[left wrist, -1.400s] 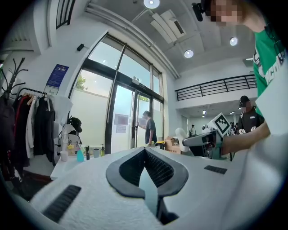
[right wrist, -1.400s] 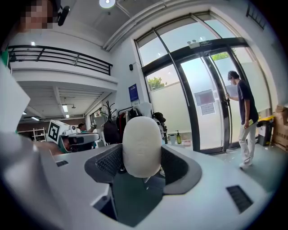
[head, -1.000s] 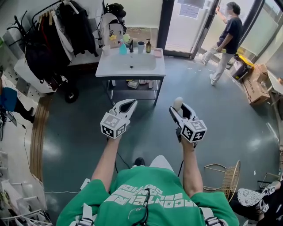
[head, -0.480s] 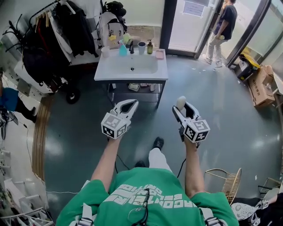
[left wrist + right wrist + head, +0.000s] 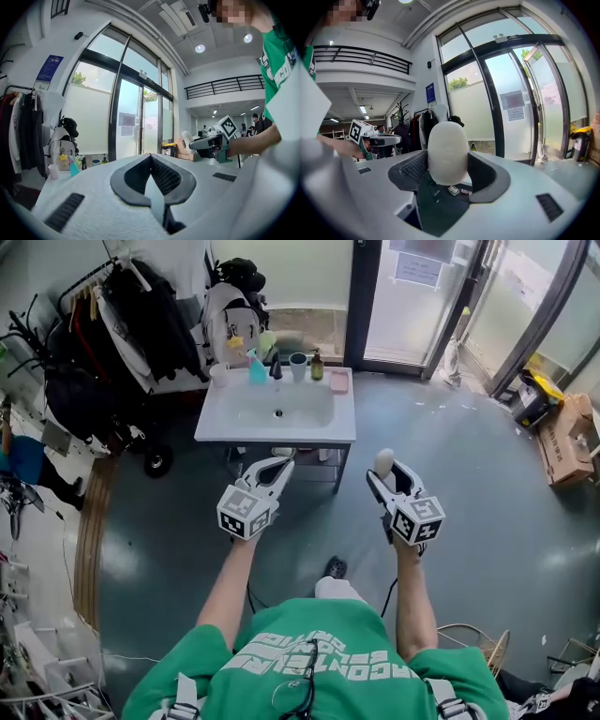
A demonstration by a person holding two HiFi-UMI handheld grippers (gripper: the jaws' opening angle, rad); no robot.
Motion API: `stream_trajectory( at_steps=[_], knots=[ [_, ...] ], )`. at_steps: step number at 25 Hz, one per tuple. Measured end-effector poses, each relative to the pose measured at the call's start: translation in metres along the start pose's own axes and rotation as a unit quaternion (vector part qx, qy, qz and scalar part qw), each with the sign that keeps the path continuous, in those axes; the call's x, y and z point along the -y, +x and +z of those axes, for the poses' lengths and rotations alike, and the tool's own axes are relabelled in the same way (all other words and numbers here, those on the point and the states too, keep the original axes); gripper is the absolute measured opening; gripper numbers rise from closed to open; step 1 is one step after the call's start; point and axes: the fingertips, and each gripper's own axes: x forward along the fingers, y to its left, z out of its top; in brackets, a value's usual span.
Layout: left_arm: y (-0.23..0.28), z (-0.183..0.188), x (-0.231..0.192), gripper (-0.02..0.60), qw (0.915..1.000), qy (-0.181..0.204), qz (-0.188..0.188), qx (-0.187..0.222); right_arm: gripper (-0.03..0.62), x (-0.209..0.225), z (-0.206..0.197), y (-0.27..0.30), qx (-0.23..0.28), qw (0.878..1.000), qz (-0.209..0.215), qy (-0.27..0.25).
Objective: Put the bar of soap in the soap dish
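A white oval bar of soap (image 5: 382,462) stands between the jaws of my right gripper (image 5: 386,471), which is shut on it at waist height. In the right gripper view the soap (image 5: 447,152) fills the gap between the black pads. My left gripper (image 5: 274,468) is level with it, shut, with nothing in it (image 5: 151,157). The pink soap dish (image 5: 338,382) lies on the back right corner of the white sink (image 5: 234,423), well ahead of both grippers.
A blue bottle (image 5: 256,369), a cup (image 5: 298,365) and a brown pump bottle (image 5: 317,365) line the sink's back edge. A clothes rack (image 5: 122,324) and a backpack (image 5: 230,320) stand left of it, glass doors (image 5: 412,296) behind, cardboard boxes (image 5: 567,437) far right.
The sink has come nearer and lower in the head view. The person by the glass door is gone from view. Both grippers keep their pose and the soap stays held.
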Motion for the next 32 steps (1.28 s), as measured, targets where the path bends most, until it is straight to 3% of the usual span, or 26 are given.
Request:
stream_trajectory(
  at_steps=[19, 32],
  knots=[
    [0.114, 0.009, -0.052, 0.008, 0.9995, -0.004, 0.028, -0.01, 0.261, 0.113, 0.024, 0.074, -0.009, 1.0, 0.021, 0.005],
    [0.137, 0.001, -0.065, 0.008, 0.9989, -0.003, 0.045, -0.015, 0.261, 0.135, 0.024, 0.096, -0.009, 0.999, 0.045, 0.0]
  ],
)
